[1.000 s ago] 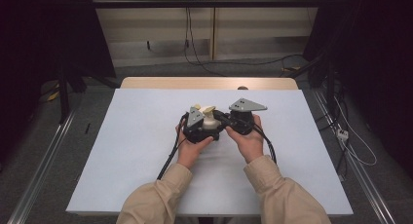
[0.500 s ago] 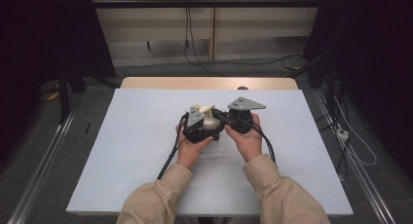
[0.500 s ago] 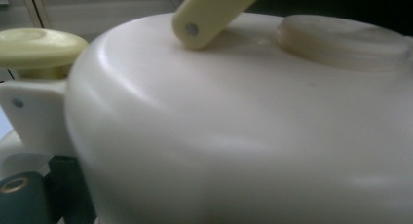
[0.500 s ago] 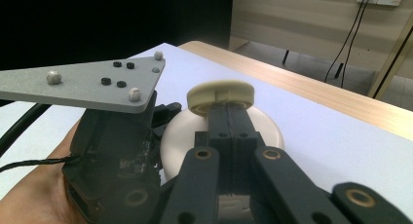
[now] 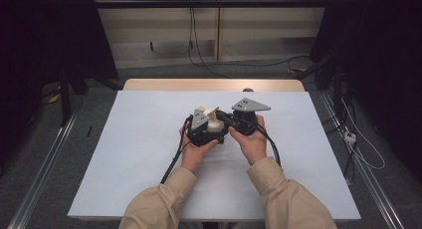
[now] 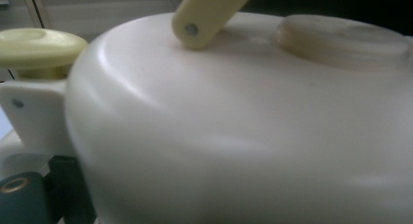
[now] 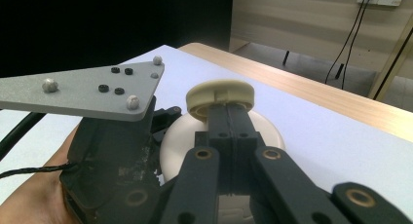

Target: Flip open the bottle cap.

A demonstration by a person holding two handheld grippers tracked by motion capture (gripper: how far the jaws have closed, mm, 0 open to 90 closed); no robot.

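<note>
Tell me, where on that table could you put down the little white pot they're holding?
Nearly anywhere. The white table top lies bare left of the left gripper, right of the right gripper, and along the far side up to the wooden edge strip. The crowded spot is the middle, where both grippers meet around the cream pot, with forearms and cables running back toward the near edge.

High view: looking down on the table (image 5: 124, 154).
Gripper views: sitting close, sharing the cream kettle (image 6: 243, 136).
</note>
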